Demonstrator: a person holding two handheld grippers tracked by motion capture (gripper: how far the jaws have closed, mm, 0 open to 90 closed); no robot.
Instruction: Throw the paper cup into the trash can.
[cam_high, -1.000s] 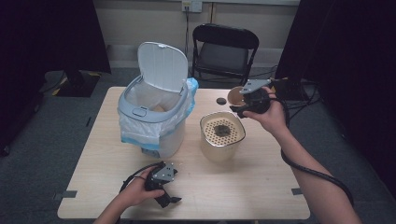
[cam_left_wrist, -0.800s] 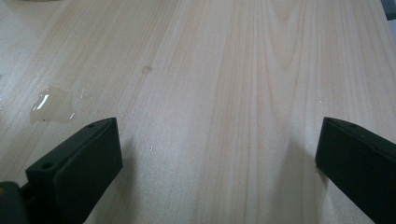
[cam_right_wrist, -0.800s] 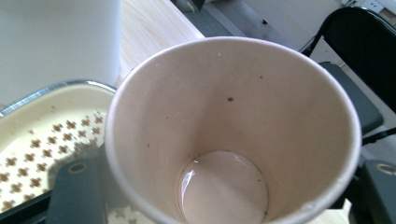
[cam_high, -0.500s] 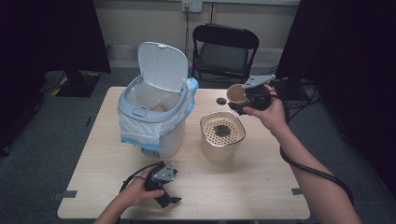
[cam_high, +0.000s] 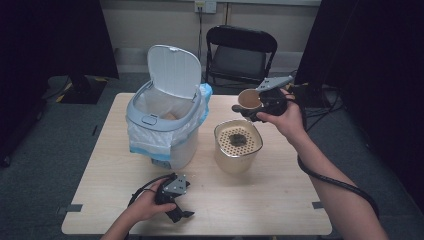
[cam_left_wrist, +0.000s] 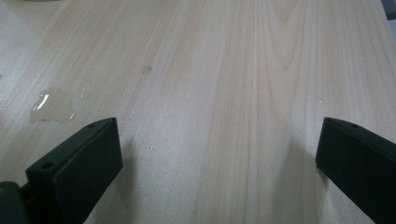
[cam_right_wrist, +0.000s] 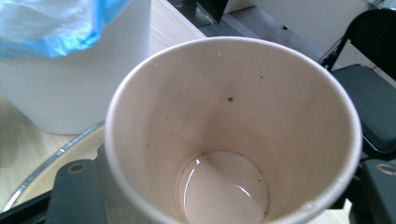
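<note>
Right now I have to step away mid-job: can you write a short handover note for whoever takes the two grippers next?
Right gripper: shut on the paper cup, held tilted over the cream strainer container. A little liquid remains in the cup's bottom; a dark clump of dregs lies on the strainer.
Left gripper: open, holding nothing, low over the table near its front edge, close to a small wet spot.
Lidded bin: lid up, blue liner in.
Done: most of the cup looks emptied.
Left: probably drain the rest, then drop the cup in the bin.

Right gripper (cam_high: 250, 111) with cup (cam_high: 248, 99): strainer pot (cam_high: 238, 145) just below, bin (cam_high: 167, 125) beside; table (cam_high: 280, 200) bare nearer the person.
</note>
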